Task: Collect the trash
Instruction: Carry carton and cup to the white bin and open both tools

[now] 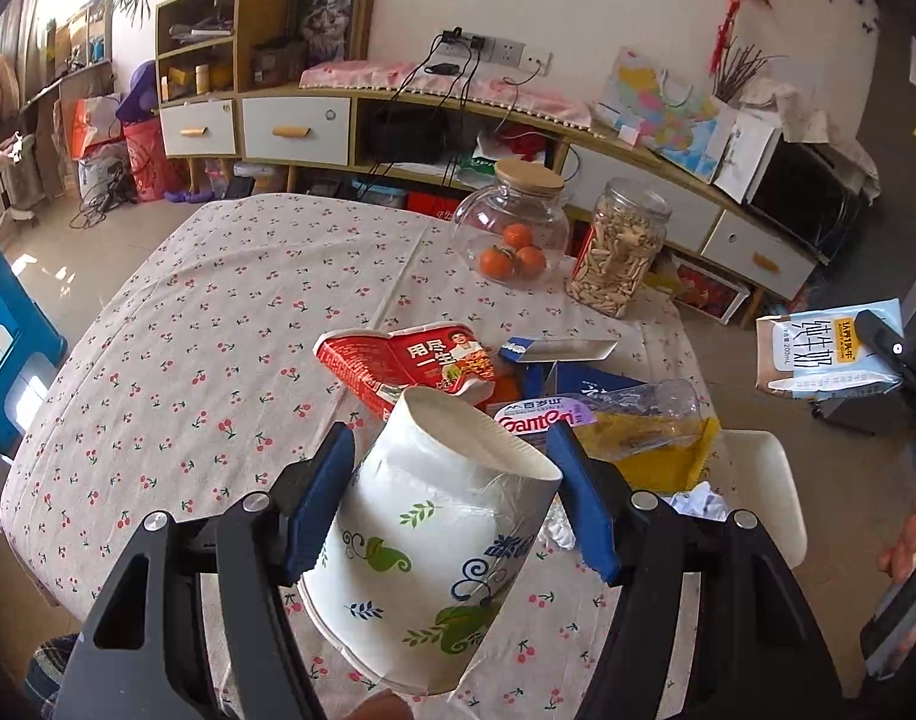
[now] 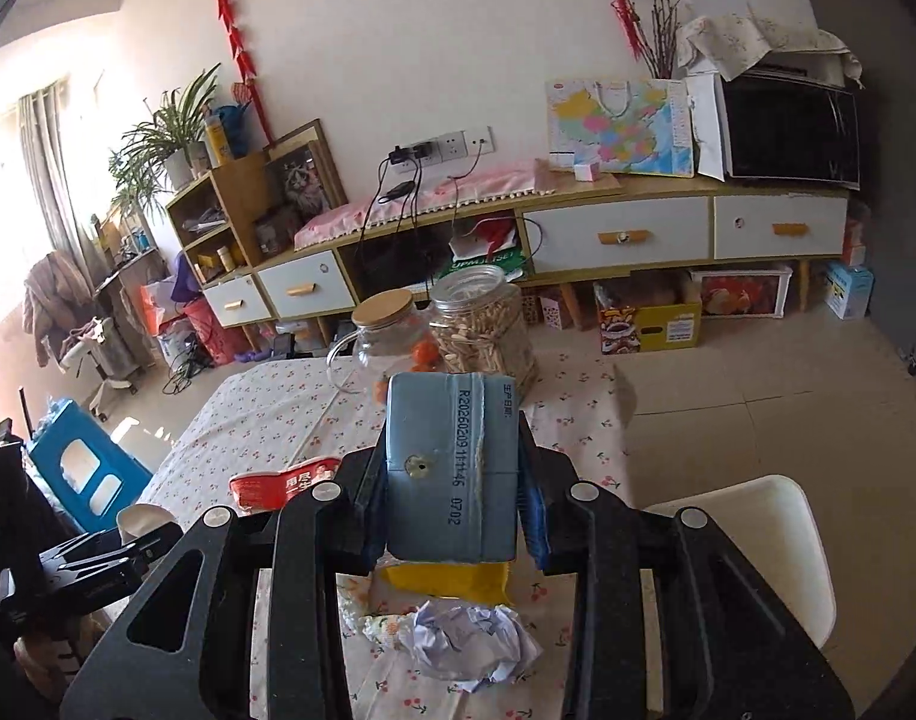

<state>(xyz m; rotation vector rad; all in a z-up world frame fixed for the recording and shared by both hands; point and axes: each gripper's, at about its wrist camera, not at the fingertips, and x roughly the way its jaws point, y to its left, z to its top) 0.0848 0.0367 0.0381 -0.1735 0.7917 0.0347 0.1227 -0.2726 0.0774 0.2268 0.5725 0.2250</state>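
On the table: a round top under a cherry-print cloth [image 1: 218,312] carries all the litter; the trash sits bunched at its near right side, the far left stays bare cloth.
Left gripper [image 1: 452,504]: its blue pads clamp a paper cup [image 1: 434,540] by the sides at a middling spread, denting the wall; the cup tilts with its rim away from the camera, held clear above the cloth, likely so it can be carried off to a bin.
Right gripper [image 2: 452,480]: its narrow jaws pinch a pale blue milk carton [image 2: 452,468] across its thin sides, top face toward the camera, lifted off the table to the right for the same reason, I judge.
Where the trash is: two pieces are in the grippers; the rest lies on the cloth.
Red noodle tub [image 1: 404,366]: crushed, lying on its side beyond the cup.
Clear plastic bottle [image 1: 614,414]: flattened, lying on a yellow wrapper [image 1: 668,456] near the right edge.
Blue box [image 1: 554,360]: torn open, beyond the bottle.
Crumpled paper [image 2: 470,642]: at the near edge, under the carton.
In the way: a glass jar of oranges [image 1: 512,234] and a jar of seeds [image 1: 614,246] stand at the far right, not trash; a white chair [image 2: 758,540] crowds the right side of the table.
Bin: none shows in either view.
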